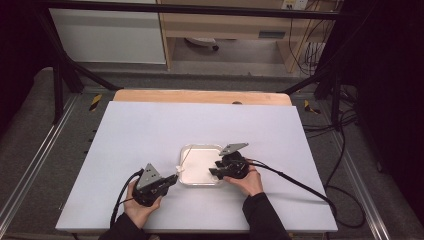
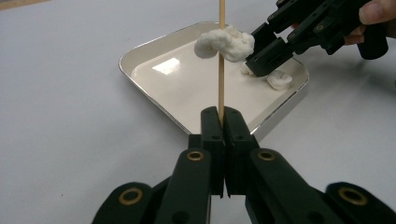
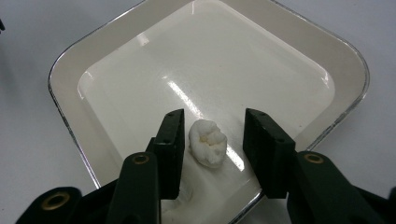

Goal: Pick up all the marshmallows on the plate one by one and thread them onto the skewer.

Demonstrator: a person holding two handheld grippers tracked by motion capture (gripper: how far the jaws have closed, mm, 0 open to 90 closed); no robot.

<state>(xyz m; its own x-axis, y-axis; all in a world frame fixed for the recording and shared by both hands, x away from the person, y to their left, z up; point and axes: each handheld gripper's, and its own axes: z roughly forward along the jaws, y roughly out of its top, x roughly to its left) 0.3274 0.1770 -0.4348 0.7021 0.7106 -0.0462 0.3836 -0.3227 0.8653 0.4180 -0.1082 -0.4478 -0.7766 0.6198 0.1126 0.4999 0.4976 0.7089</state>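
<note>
Counter (image 1: 150,135): white surface – carries the tray near its front edge, between the two hands.
Tray (image 1: 192,150): shallow, cream, square with rounded corners and a bright metal rim; it lies flat on the counter.
Left claw (image 2: 222,116): held at the tray's near-left corner in the high view. Jaws fully closed on the skewer, which is pinched between the pads at its lower end.
Right claw (image 3: 212,135): held low over the tray's right part. Jaws partly open – they straddle the loose piece with a clear gap on each side, no pad touching it.
Skewer (image 2: 221,56): thin, wooden, rising from the left claw over the tray; it runs past the top edge of the left gripper view.
Threaded piece (image 2: 225,43): white, lumpy, soft-looking; pierced on the skewer, above the tray floor. In the left gripper view the right claw's tip is just beside it.
Loose piece (image 3: 208,141): white, lumpy, smaller; lying on the tray floor near the rim, between the right claw's jaws.
</note>
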